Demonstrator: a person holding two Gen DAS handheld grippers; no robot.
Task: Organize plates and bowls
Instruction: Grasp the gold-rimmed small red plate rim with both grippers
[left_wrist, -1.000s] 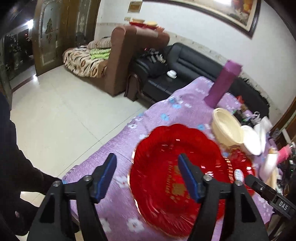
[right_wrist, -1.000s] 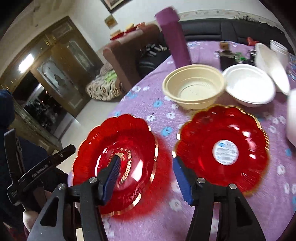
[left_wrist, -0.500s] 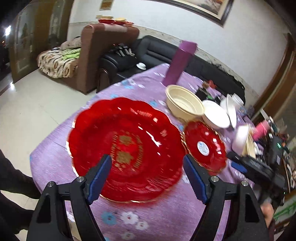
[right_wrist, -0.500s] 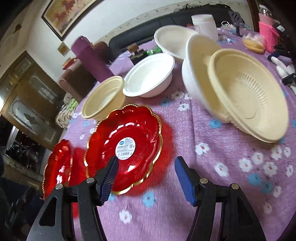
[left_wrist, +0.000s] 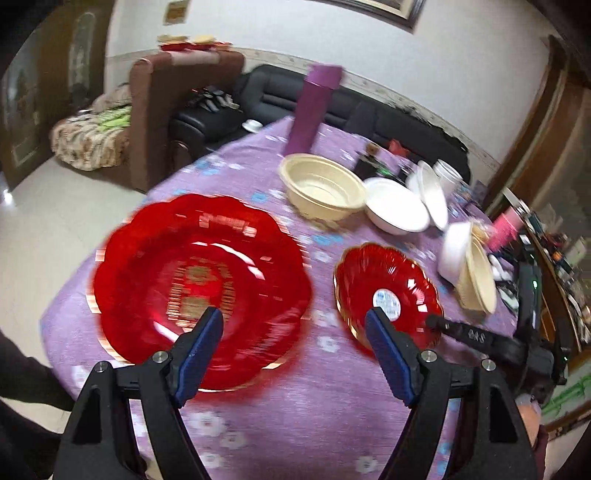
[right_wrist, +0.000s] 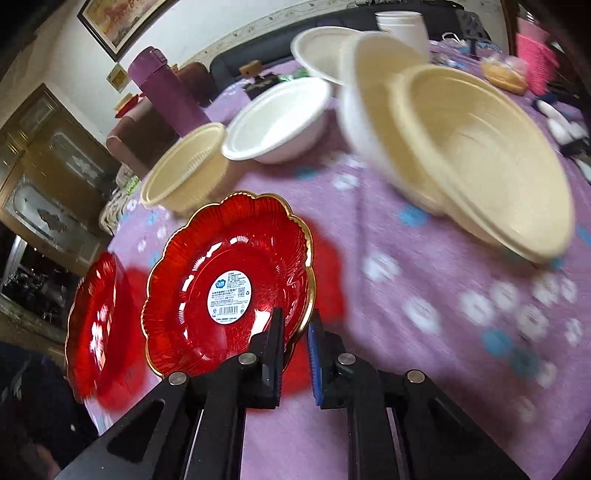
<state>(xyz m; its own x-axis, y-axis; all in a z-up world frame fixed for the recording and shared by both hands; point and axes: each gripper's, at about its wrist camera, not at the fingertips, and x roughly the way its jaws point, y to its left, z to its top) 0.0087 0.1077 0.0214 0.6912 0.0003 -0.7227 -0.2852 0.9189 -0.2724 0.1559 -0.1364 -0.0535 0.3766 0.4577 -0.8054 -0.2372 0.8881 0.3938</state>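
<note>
A table (left_wrist: 295, 424) under a purple cloth with small flowers carries the dishes. Near the left lies a large red plate (left_wrist: 199, 284), with a smaller red plate (left_wrist: 384, 284) to its right. Farther back stand a cream bowl (left_wrist: 325, 188), a white bowl (left_wrist: 395, 210) and a purple flask (left_wrist: 314, 110). At the right, nested bowls (right_wrist: 461, 147) lie tipped on their sides.

Small red plate (right_wrist: 229, 280): round white sticker (right_wrist: 233, 298) at its centre, blue logo at 11 o'clock, barcode at 6 o'clock; print too fine to read. Large red plate (left_wrist: 199, 284): gold lettering, blurred, unreadable.
</note>
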